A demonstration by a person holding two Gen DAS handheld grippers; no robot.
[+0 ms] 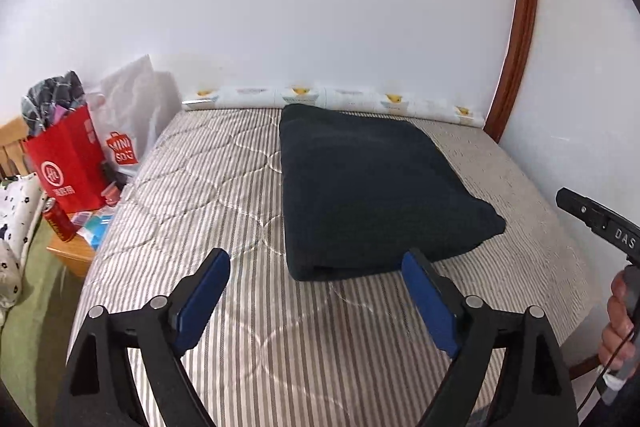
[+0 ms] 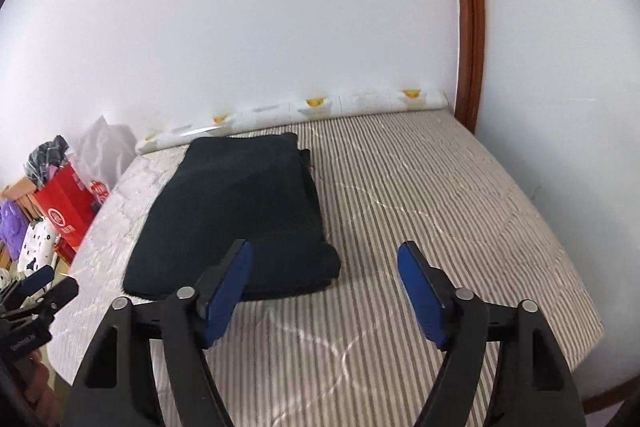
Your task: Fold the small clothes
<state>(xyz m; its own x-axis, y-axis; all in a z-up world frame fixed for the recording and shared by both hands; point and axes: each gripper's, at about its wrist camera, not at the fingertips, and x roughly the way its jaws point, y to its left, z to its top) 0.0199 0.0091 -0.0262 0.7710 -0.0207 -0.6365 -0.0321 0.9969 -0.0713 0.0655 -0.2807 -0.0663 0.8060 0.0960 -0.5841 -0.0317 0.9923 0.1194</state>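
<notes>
surface: striped quilted bed [image 1: 224, 187] | on it: folded dark garment [image 1: 372, 187], lying flat, near wall

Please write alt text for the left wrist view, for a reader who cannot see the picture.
A folded dark garment lies on a striped mattress, just beyond the open left tool, whose blue pads hold nothing. Behind it is a white wall; a red bag stands left of the bed, and the right tool shows at the right edge.

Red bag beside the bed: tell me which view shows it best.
Left wrist view. The red bag is large there, its white logo and the clothes stuffed in its top plain to see. The right wrist view shows the same bag small at the left edge, logo barely readable.
</notes>
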